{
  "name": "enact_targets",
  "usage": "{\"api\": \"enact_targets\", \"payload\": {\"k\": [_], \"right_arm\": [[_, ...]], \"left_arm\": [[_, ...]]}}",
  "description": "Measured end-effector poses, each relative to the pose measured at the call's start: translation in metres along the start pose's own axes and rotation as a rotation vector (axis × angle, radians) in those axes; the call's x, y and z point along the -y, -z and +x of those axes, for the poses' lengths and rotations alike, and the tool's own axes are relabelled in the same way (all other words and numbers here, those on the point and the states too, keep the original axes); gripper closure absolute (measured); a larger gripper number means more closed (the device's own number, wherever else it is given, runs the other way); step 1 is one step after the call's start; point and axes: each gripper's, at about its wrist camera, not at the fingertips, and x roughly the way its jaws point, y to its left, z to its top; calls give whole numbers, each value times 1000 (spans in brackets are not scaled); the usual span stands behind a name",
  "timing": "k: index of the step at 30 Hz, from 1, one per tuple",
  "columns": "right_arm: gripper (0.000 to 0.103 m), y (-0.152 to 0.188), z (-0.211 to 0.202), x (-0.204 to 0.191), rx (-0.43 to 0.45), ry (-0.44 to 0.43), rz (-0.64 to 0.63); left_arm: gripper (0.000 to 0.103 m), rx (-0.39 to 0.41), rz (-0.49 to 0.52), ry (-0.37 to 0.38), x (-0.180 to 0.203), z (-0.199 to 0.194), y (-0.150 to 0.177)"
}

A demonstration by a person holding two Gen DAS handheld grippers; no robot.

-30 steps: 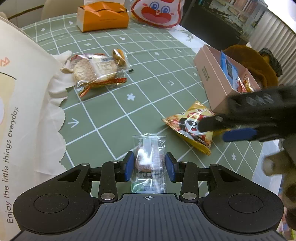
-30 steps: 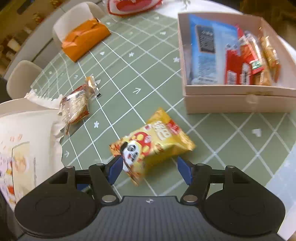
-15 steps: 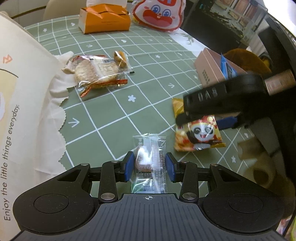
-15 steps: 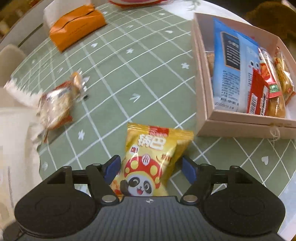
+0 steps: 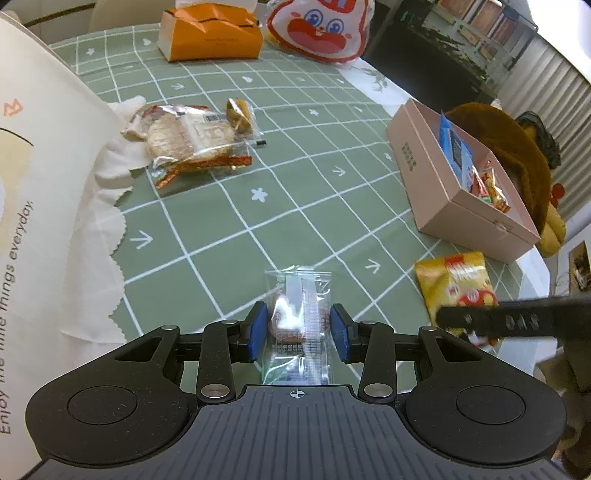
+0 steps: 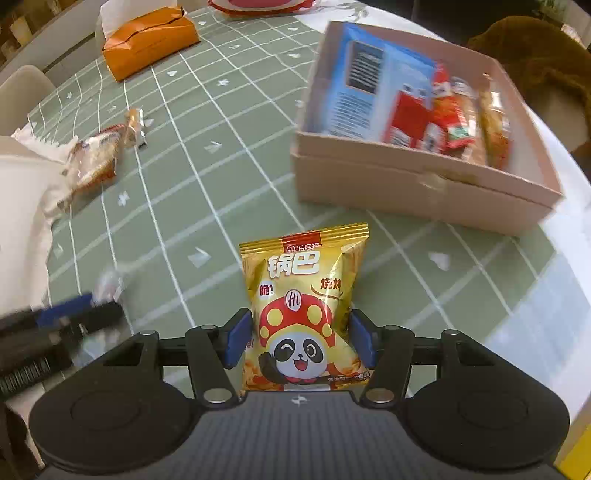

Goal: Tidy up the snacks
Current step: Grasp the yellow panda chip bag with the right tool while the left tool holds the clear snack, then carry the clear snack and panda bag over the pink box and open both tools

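My left gripper (image 5: 298, 328) is shut on a small clear-wrapped snack (image 5: 298, 314) and holds it over the green checked tablecloth (image 5: 288, 177). My right gripper (image 6: 301, 339) is shut on a yellow panda snack bag (image 6: 303, 306); the bag also shows in the left wrist view (image 5: 456, 288). The pink open box (image 6: 413, 184) with several snacks inside stands just ahead and right of the right gripper; it also shows in the left wrist view (image 5: 447, 188). A clear-wrapped cracker pack (image 5: 192, 142) and a small wrapped snack (image 5: 242, 114) lie at the far left.
A white paper bag (image 5: 40, 206) stands at the left edge. An orange box (image 5: 210, 37) and a red-and-white cartoon bag (image 5: 317, 29) sit at the table's far side. A brown plush toy (image 5: 509, 155) lies behind the pink box. The table edge is close on the right.
My right gripper closed on the panda bag, turned it upright between its fingers and drew it back toward the table's near right. The left gripper held still with its snack.
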Motion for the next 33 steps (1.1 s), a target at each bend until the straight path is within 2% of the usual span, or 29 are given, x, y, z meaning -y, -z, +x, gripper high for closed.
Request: {"api": "enact_targets", "payload": {"k": [4, 6, 10, 15, 19, 20, 24, 27, 33], "right_arm": [[44, 18, -9, 14, -5, -37, -1], [37, 26, -11, 20, -8, -44, 1], [32, 37, -9, 24, 6, -45, 19], [25, 47, -8, 21, 66, -32, 7], [20, 59, -7, 16, 109, 10, -57], [17, 62, -6, 14, 121, 25, -83], [5, 65, -4, 21, 138, 32, -51], [0, 67, -2, 24, 142, 41, -31], [0, 67, -2, 25, 133, 45, -24]], "left_arm": [[60, -17, 32, 21, 14, 4, 2], [60, -24, 58, 24, 23, 6, 4], [60, -33, 115, 16, 37, 9, 9], [60, -36, 126, 25, 42, 10, 10], [60, -23, 150, 21, 47, 11, 13], [60, -15, 157, 15, 48, 11, 14], [60, 4, 189, -1, 52, 10, 19], [60, 18, 169, 15, 49, 9, 22], [60, 28, 146, 45, 43, 8, 22]]}}
